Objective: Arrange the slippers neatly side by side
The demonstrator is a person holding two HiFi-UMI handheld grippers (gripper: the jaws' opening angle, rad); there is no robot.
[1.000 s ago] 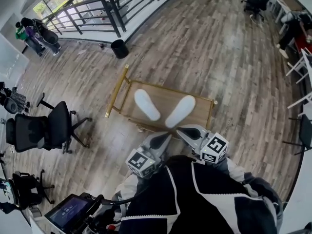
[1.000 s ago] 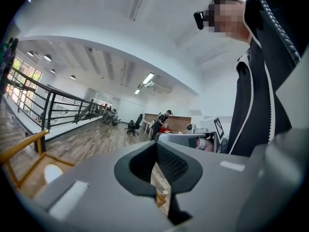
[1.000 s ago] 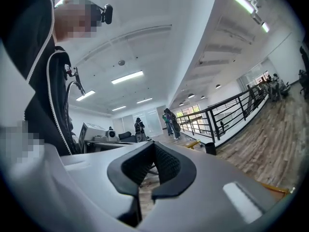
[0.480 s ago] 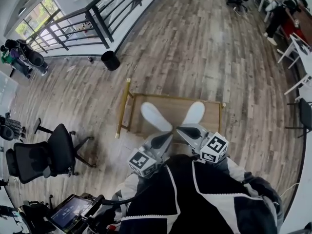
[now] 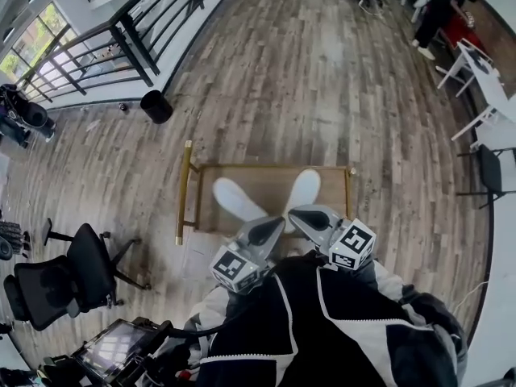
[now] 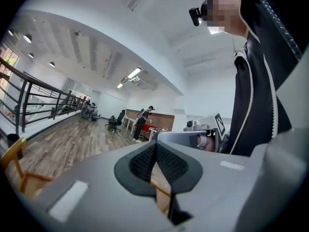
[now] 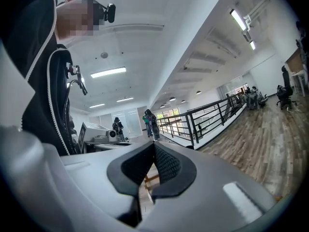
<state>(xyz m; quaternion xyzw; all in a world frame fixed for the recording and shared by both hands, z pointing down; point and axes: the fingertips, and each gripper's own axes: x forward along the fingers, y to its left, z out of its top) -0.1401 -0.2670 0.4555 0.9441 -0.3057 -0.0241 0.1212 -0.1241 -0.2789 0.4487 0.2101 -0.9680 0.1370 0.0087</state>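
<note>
Two white slippers lie splayed in a V on a low wooden table with a gold frame (image 5: 242,176) in the head view: the left slipper (image 5: 232,199) and the right slipper (image 5: 303,189), heels partly hidden behind my grippers. My left gripper (image 5: 270,228) and right gripper (image 5: 300,215) are held close to my chest, above the table's near edge, tips almost meeting. Both are shut and hold nothing. In the left gripper view the left gripper (image 6: 155,148) points out across the room with its pads pressed together. So does the right gripper (image 7: 154,149) in the right gripper view.
A black bin (image 5: 156,106) stands near a dark railing (image 5: 121,39) at the far left. An office chair (image 5: 81,268) and a screen on a stand (image 5: 113,347) are at the near left. White tables (image 5: 484,79) and a person (image 5: 431,6) are at the far right.
The head view has moved forward: the table and slippers now sit closer, right under my grippers, and their heels are partly covered. Both grippers stay shut at my chest.
</note>
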